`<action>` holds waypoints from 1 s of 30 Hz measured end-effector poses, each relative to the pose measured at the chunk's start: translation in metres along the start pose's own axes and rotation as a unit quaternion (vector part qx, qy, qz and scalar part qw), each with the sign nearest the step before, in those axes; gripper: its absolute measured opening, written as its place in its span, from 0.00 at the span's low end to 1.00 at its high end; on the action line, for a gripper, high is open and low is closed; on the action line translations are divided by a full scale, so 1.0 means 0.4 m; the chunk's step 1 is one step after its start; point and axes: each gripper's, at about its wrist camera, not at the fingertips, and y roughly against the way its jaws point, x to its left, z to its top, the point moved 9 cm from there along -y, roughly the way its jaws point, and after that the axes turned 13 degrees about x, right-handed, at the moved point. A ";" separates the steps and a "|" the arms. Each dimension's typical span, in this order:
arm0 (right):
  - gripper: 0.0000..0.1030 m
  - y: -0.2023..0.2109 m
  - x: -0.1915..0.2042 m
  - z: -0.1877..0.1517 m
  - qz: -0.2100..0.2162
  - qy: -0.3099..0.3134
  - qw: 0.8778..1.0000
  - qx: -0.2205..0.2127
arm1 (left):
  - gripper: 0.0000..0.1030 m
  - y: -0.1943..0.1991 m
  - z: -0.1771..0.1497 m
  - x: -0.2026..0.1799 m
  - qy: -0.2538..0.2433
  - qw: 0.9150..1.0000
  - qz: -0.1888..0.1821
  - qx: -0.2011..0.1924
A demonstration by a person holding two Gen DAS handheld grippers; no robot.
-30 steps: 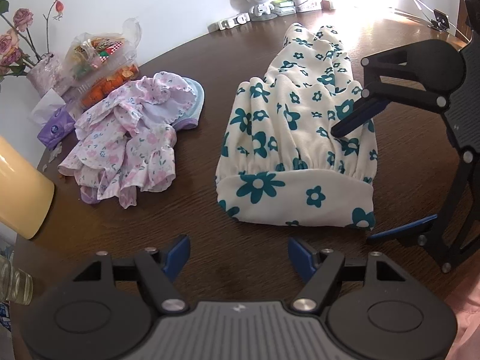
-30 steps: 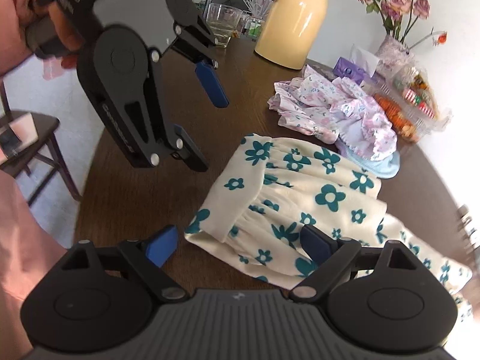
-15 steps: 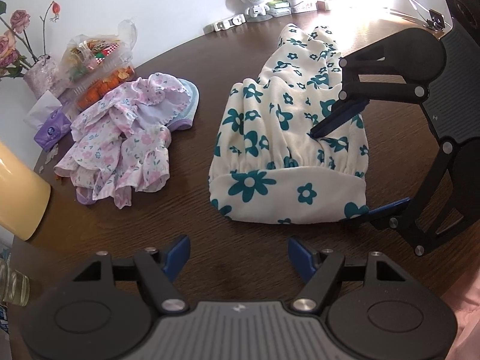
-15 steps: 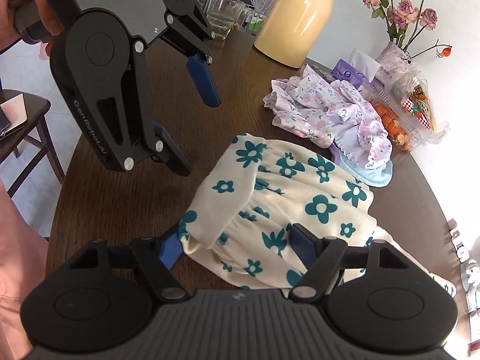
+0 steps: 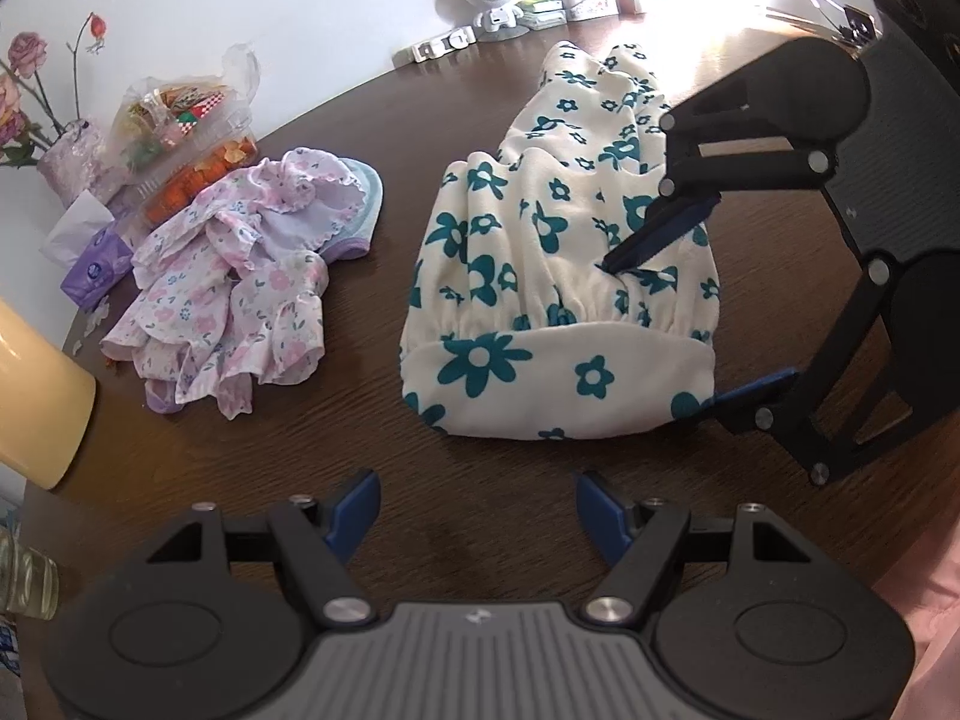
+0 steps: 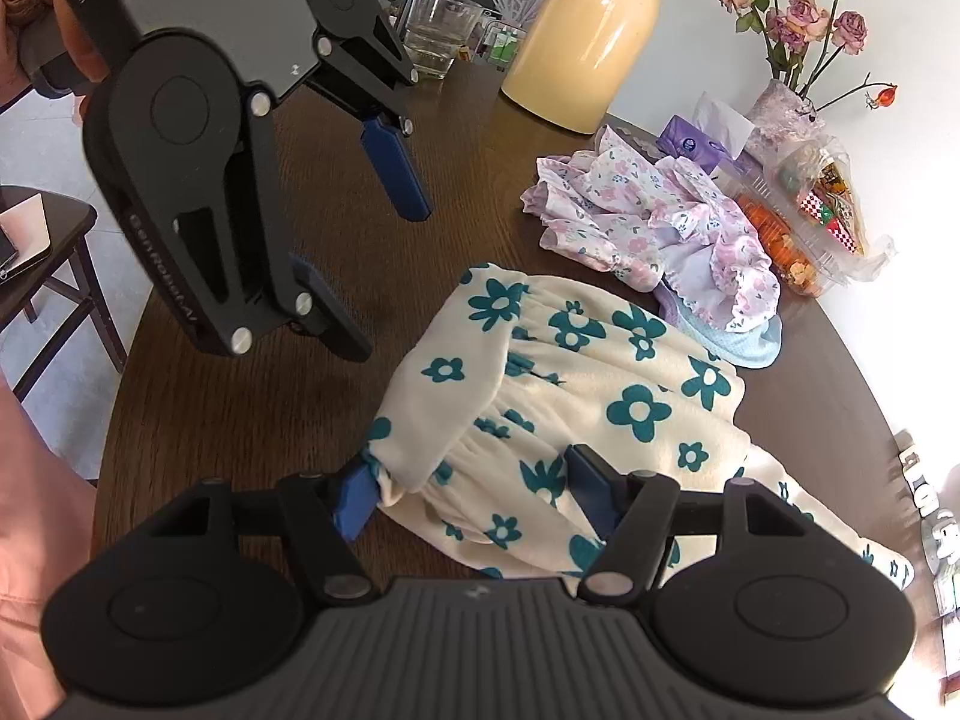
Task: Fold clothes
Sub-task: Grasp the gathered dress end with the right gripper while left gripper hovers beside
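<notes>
1. Right tool (image 6: 474, 489) jaws have just been closing around the floral garment's (image 5: 558, 276) near waistband corner, not yet pinching.
2. Left tool (image 5: 477, 507) gapes empty over the surface (image 5: 360, 420).
3. Next: clamp, lift, fold.

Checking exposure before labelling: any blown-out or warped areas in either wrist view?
Left wrist: sunlight blows out the far right of the table, washing out the floral skirt top; fisheye bends the table edge. Right wrist: evenly lit, skirt sharp, white wall bright behind the roses; periphery slightly soft.
</notes>
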 end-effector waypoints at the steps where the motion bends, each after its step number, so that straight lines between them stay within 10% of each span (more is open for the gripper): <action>1: 0.65 0.000 -0.001 -0.001 0.001 -0.002 1.000 -0.001 | 0.69 0.003 -0.002 0.001 0.001 1.000 0.003 -0.008; 13: 0.65 -0.002 -0.008 -0.008 0.014 -0.039 0.999 -0.008 | 0.69 0.010 -0.034 -0.003 0.070 0.993 -0.007 -0.094; 30: 0.65 -0.003 -0.005 -0.004 0.011 -0.043 0.999 -0.004 | 0.69 -0.007 -0.051 -0.023 0.082 0.990 -0.010 -0.112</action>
